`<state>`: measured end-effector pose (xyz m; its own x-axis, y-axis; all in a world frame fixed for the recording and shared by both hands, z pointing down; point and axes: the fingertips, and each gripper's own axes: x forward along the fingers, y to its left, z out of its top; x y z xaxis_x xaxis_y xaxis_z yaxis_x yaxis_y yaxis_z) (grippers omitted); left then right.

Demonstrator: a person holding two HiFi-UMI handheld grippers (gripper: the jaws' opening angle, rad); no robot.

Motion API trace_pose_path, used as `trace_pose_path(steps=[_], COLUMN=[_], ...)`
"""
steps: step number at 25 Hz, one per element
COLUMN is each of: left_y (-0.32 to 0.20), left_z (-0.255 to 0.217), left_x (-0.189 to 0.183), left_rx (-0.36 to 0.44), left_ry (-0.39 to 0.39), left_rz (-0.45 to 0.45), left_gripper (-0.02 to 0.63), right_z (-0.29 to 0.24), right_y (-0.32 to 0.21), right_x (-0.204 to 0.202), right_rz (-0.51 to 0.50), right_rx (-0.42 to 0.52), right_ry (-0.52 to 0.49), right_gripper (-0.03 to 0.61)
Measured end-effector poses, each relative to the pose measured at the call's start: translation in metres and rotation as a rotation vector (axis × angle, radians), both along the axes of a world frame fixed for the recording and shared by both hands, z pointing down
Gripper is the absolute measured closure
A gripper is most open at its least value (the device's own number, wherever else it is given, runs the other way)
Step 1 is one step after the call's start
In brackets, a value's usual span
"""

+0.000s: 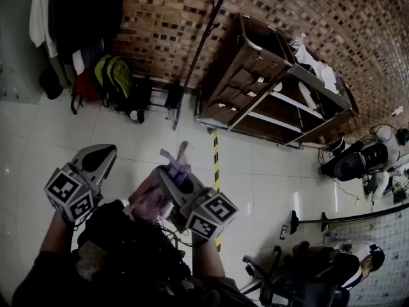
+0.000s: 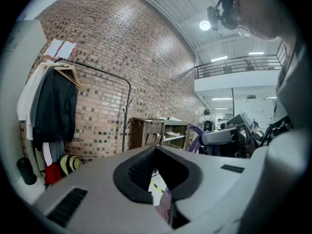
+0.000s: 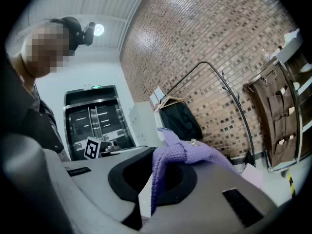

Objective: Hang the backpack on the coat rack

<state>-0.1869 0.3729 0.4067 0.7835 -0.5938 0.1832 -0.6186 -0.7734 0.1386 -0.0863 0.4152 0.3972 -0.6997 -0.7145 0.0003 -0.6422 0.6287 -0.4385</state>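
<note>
Both tongs are closed: the right tongs pinch a purple strap that drapes over one jaw, while the left tongs have their jaws together with nothing seen caught at the tips, only a bit of pink showing through the gap behind them. They are held side by side, near the person, and the pink backpack hangs bunched between them, just left of the right tongs and above the pale floor. A yellow-black stripe runs along the floor just beyond. Well apart, at the far brick wall, the thin dark coat rack stands bare. To its right is a brown shelf cart. To its left a yellow-green bag sits on the floor below hanging dark coats.
</note>
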Motion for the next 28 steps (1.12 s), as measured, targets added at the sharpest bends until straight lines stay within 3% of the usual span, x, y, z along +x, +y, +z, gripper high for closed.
trace_pose_path(steps=[6,11,17,24,28], left_y=[-0.014,-0.057,-0.141,-0.266,-0.336], left_z=[0.023,0.037,0.048,0.067,0.058], left_x=[-0.002,0.003,0.010,0.012,0.013], left_rx=[-0.029,-0.039,-0.063,-0.087,-0.098], left_ry=[-0.015,0.002,0.050,0.021,0.042], left_rz=[-0.014,-0.005,0.001,0.046,0.076], left_gripper=[0.601,0.601,0.601,0.601,0.601], right_z=[0.013,0.025,0.042,0.048,0.043], right_y=[-0.018,-0.059,-0.132,-0.255,-0.324], right_x=[0.009,0.013,0.010,0.003,-0.002], right_rz=[0.005,0.010,-0.016,0.002,0.031], right_rx=[-0.015,-0.033,-0.053,-0.077,-0.102], right_ry=[0.005,0.025,0.051,0.086,0.094], right_gripper=[0.575,0.575,0.575,0.575,0.575])
